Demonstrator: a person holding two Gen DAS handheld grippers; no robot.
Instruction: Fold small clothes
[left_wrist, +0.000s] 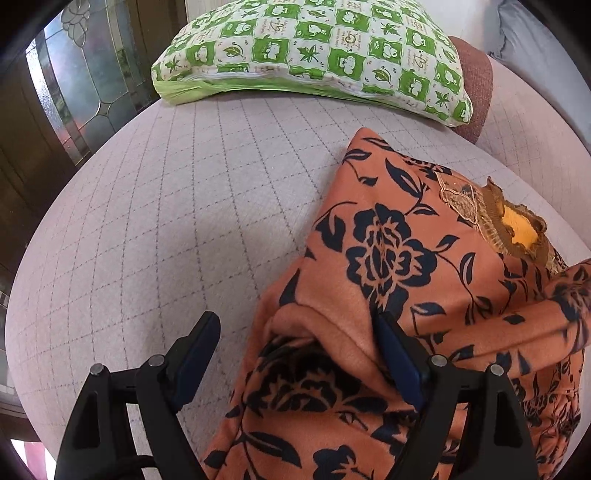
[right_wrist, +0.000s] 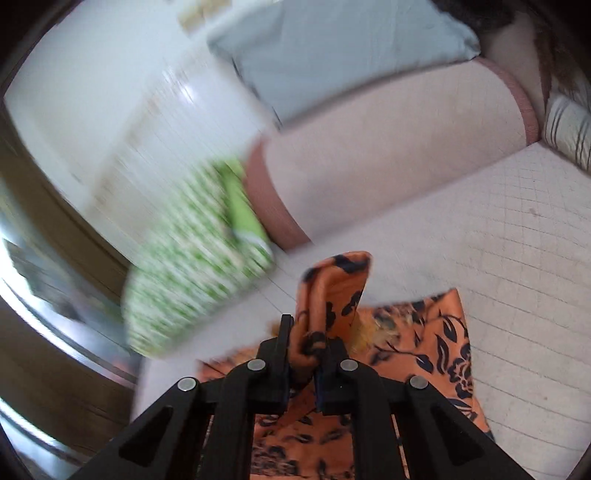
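Note:
An orange garment with dark blue flowers (left_wrist: 388, 240) lies on the pale quilted cushion (left_wrist: 166, 221), its brown frilled collar (left_wrist: 517, 229) at the right. My left gripper (left_wrist: 295, 332) is open just above the garment's near left edge. A folded fabric edge sits between its fingers, and the pads do not press on it. In the right wrist view the garment (right_wrist: 443, 350) lies below, blurred. My right gripper (right_wrist: 310, 339) is shut on a flap of the garment (right_wrist: 336, 284), which stands up above the rest of the cloth.
A green and white patterned pillow (left_wrist: 314, 48) lies at the far end of the cushion, blurred on the left (right_wrist: 184, 277) in the right wrist view. A grey-blue pillow (right_wrist: 332, 48) rests on the backrest (right_wrist: 388, 147). A striped cushion (right_wrist: 569, 129) sits far right. A wooden glazed door (left_wrist: 74, 85) stands left.

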